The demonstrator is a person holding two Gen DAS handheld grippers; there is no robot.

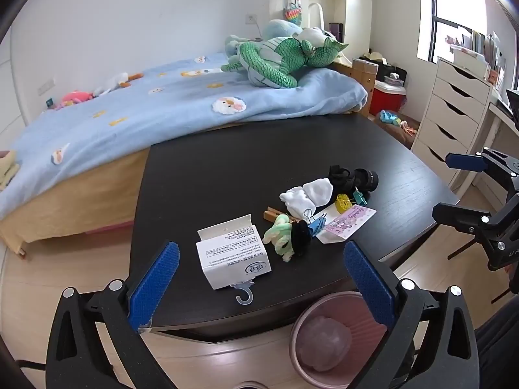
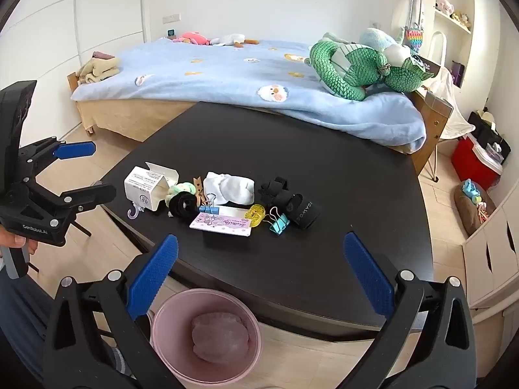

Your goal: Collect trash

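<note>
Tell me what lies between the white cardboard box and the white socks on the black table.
In the right wrist view, a pale green scrunchie, a black scrunchie and a wooden clothespin lie between the white cardboard box and the white socks.

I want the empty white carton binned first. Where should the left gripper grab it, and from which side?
Grip the white carton across its two long side walls, coming down from above with the left gripper, which is open and nearest. It lies on its side on the table, its flap open, so avoid the flimsy flap and plastic hook.
</note>
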